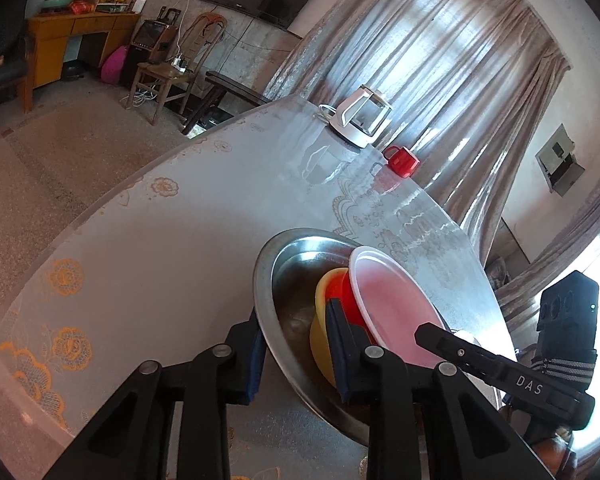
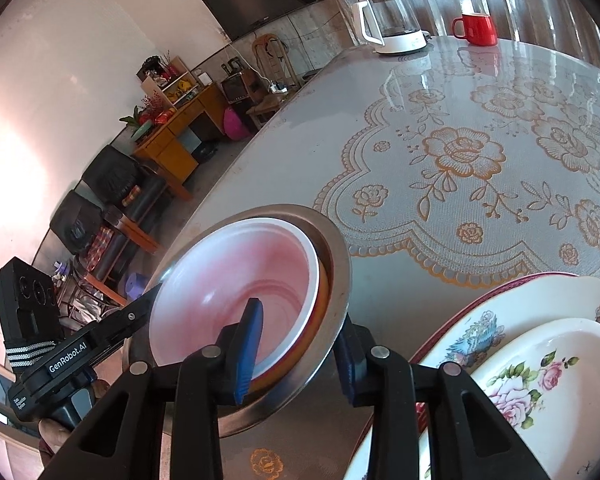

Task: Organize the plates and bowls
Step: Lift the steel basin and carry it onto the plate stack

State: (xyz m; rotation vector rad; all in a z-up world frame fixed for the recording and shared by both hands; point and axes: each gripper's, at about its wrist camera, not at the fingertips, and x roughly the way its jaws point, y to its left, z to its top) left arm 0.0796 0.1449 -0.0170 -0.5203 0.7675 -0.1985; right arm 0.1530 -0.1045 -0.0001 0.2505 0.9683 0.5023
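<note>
Together, each claw straddles the steel basin's [image 1: 284, 320] rim: left claw [image 1: 296, 352] and right claw [image 2: 296, 356] apparently clamped on it. Basin, bowls [image 2: 236, 280] nested inside, sits tilted over the tabletop [image 2: 440, 100]. Keep both sides level so the stack stays seated.

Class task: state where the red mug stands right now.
The red mug stands at the table's far edge, just right of the white kettle, before the curtain, in both views.

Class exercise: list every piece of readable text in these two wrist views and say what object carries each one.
"DAS" – white letters on the right gripper's black arm, left wrist view.
"GenRobot.AI" – white letters on the left gripper's black arm, right wrist view.
A small white mark below "GenRobot.AI" is too small to read.
</note>
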